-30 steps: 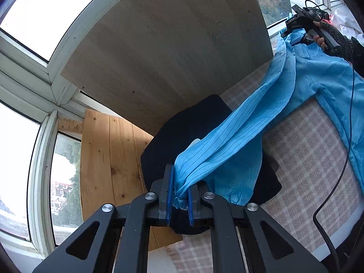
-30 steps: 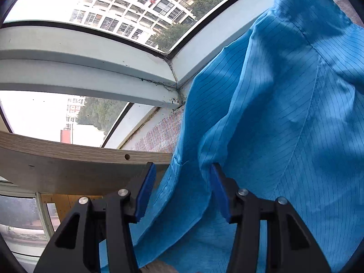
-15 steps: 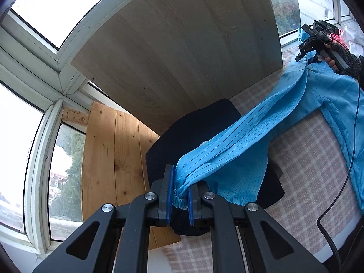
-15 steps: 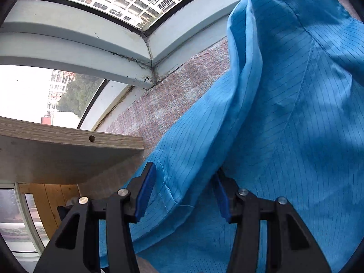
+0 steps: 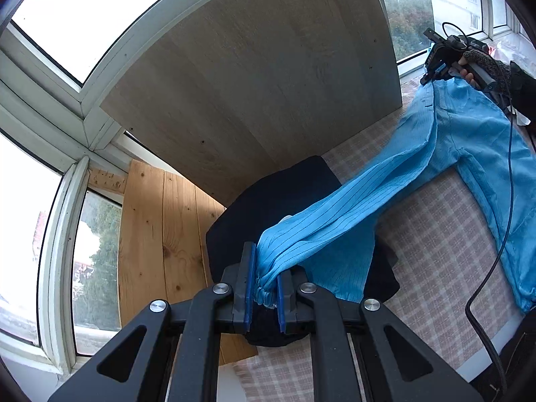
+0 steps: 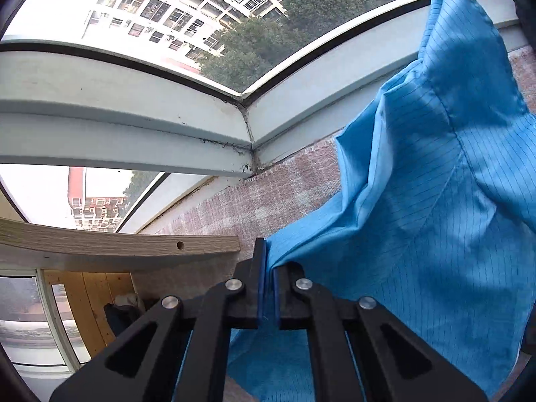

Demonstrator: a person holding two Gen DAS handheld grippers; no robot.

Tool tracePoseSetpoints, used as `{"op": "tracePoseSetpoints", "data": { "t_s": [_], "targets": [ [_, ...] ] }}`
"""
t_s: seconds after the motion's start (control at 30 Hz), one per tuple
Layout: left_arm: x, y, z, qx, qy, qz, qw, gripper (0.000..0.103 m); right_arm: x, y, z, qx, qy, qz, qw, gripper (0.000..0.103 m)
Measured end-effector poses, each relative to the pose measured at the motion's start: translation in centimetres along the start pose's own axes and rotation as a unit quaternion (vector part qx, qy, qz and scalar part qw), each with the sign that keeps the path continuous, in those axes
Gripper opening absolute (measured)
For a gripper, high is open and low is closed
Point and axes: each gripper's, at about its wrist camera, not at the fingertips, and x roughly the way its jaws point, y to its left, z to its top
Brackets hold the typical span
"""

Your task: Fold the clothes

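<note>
A bright blue pinstriped garment [image 5: 469, 140] lies across a checked cloth surface [image 5: 442, 234]. My left gripper [image 5: 264, 288] is shut on the gathered cuff of one sleeve [image 5: 335, 214], which stretches taut toward the far right. There a gloved hand holds my right gripper [image 5: 432, 73] at the garment's upper edge. In the right wrist view my right gripper [image 6: 267, 268] is shut on a fold of the blue garment [image 6: 435, 227], which rises to the right of the jaws.
A dark navy garment [image 5: 274, 207] lies under the sleeve near a leaning wooden board [image 5: 254, 77]. A pine plank panel [image 5: 157, 234] and window frames [image 6: 134, 100] close off the left and back. A black cable [image 5: 485, 284] trails on the right.
My right gripper has gone from open around the blue fabric to shut on it. The left gripper has kept its hold on the cuff and the sleeve is pulled straighter.
</note>
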Motion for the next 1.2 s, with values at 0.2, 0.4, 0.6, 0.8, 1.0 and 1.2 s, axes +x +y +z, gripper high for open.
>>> {"op": "tracePoseSetpoints", "data": {
  "t_s": [0.2,0.4,0.6,0.8,1.0,1.2],
  "targets": [
    [-7.1,-4.0,0.1,0.003,-0.020,-0.008,0.9998,0.010,-1.5,-0.4,1.3,-0.012,-0.001,0.007,1.000,0.003],
    [-15.1,-11.1,-0.9,-0.007,-0.040,-0.027,0.9988,0.010,-2.7,-0.8,1.1,-0.051,0.006,0.004,0.999,0.003],
    [-17.7,-23.9,-3.7,0.017,-0.033,-0.093,0.9950,0.010,-7.2,-3.8,0.3,-0.069,0.007,-0.018,0.997,0.003],
    [-15.9,-38.9,-8.3,0.071,0.030,-0.183,0.9801,0.010,-9.2,-7.6,-0.4,-0.067,0.011,-0.045,0.997,0.003],
    [-13.0,-48.0,-10.5,0.074,0.070,-0.255,0.9616,0.011,-9.2,-8.9,-0.1,-0.073,0.005,-0.072,0.995,0.003],
    [-11.4,-51.3,-11.9,0.070,0.083,-0.267,0.9577,0.029,-7.7,-9.4,-0.7,-0.092,0.009,-0.100,0.991,0.003]
  ]
}}
